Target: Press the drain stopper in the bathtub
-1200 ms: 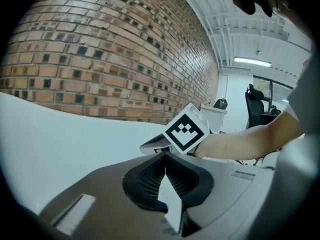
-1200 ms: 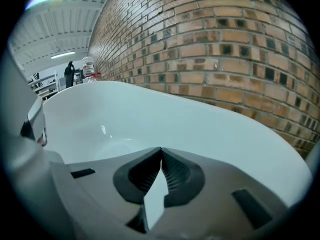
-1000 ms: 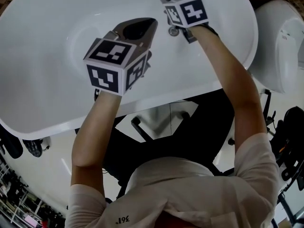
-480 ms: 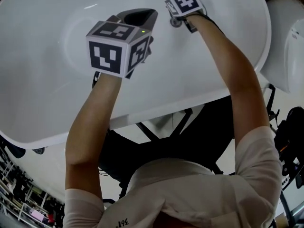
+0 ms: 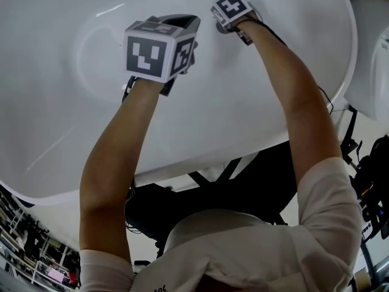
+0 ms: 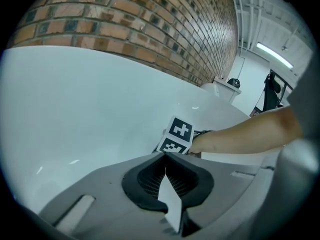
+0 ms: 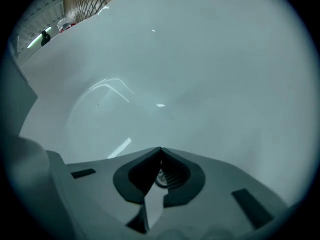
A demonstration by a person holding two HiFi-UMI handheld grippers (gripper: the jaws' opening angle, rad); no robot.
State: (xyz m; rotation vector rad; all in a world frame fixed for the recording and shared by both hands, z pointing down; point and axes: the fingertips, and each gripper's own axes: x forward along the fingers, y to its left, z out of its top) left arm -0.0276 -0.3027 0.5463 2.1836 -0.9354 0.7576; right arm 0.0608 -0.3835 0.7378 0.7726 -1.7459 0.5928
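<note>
The white bathtub (image 5: 73, 120) fills the head view. Its chrome drain stopper (image 5: 220, 28) lies on the tub floor at the top, mostly hidden under my right gripper (image 5: 222, 23). In the right gripper view the stopper (image 7: 161, 178) shows through the hollow behind the shut jaws of the right gripper (image 7: 160, 149), just beneath them; whether they touch it I cannot tell. My left gripper (image 5: 180, 22) hovers over the tub floor to the left of the right one, its jaws shut on nothing (image 6: 164, 154). The right gripper's marker cube (image 6: 177, 136) shows just beyond its tips.
A white toilet (image 5: 372, 53) stands to the right of the tub. A brick wall (image 6: 125, 24) runs behind the tub's far rim. Dark stand legs (image 5: 243, 175) and cluttered floor lie under the near rim.
Both grippers have reached farther into the tub, moving up in the head view. The right gripper has closed in over the stopper, and more of the tub's near wall shows.
</note>
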